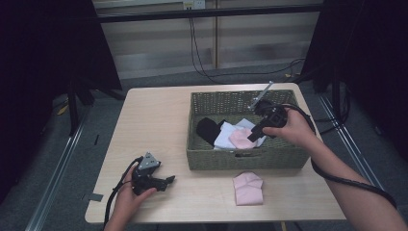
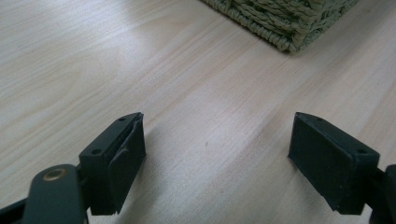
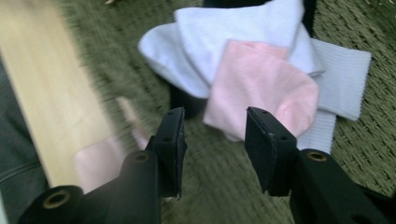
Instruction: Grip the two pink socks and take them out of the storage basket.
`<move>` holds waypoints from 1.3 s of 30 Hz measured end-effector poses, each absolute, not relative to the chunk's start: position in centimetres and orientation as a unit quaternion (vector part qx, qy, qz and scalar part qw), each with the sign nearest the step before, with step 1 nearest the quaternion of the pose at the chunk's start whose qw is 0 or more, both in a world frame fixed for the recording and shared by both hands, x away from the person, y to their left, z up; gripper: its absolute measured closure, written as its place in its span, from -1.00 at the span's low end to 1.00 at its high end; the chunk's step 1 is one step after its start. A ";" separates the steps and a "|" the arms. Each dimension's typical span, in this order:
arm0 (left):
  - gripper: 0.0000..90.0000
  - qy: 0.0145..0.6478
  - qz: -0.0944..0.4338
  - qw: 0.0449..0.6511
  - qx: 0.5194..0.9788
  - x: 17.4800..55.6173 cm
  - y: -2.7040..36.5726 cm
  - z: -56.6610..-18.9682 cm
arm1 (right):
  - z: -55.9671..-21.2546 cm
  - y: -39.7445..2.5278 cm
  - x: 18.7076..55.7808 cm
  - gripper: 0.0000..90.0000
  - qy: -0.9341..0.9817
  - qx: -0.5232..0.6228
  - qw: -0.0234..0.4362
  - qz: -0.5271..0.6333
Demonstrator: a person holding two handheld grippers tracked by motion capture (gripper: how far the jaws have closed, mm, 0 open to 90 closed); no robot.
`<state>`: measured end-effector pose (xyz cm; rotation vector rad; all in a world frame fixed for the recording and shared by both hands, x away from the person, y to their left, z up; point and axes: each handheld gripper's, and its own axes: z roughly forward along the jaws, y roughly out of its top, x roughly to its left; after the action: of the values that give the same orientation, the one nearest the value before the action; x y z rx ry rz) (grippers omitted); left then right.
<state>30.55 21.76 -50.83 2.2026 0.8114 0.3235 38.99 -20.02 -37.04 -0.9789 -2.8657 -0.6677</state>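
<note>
The right gripper hung over the woven basket, jaws partly open and holding nothing, aimed at a pink sock lying on top of the small heap inside. That sock sat toward the front of the basket, resting on a white sock, with a second white ribbed piece showing beyond it and a black sock to the left in the high view. The pink sock looked light, soft and limp; it would likely drape and fold when lifted, with no risk of breakage and little of slipping. A pinch on its near rounded edge, where it stood clear of the white one, seemed the best hold; a deeper bite would probably catch the white sock too. The basket's front wall stood close to the approach and might crowd the jaws on the way out. A folded pink sock lay on the table just in front of the basket, apart from it. The left gripper rested low over bare table at the near left, jaws wide open and empty, well clear of the work.
</note>
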 end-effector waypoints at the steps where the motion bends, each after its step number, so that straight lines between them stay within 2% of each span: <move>1: -0.60 0.318 0.126 0.377 0.860 30.5 21.7 -50.8 | -37.5 -19.9 39.3 0.25 -0.922 -0.322 0.022 -0.215; 12: -0.60 0.316 0.126 0.376 0.862 30.6 21.8 -50.8 | -41.0 -18.7 42.0 0.26 -0.920 -0.340 0.008 -0.195; 24: -0.60 0.318 0.126 0.377 0.860 30.5 21.7 -50.8 | -43.4 -18.2 43.0 0.31 -0.919 -0.350 0.020 -0.180; 27: -0.60 0.317 0.127 0.376 0.861 30.6 21.8 -50.8 | -43.9 -18.0 43.1 0.49 -0.923 -0.343 0.023 -0.174; 30: -0.60 0.318 0.126 0.377 0.861 30.5 21.8 -50.8 | -44.2 -18.0 43.2 0.79 -0.926 -0.341 0.028 -0.158; 32: -0.60 0.318 0.126 0.377 0.861 30.6 21.8 -50.8 | -44.1 -18.0 43.1 0.92 -0.927 -0.340 0.034 -0.155; 39: -0.60 0.318 0.127 0.377 0.860 30.5 21.7 -50.8 | -43.6 -18.2 42.9 0.96 -0.926 -0.340 0.047 -0.156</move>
<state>30.55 21.75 -50.84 2.1995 0.8138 0.3235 42.86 -18.21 -43.62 -1.0367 -2.8269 -0.4747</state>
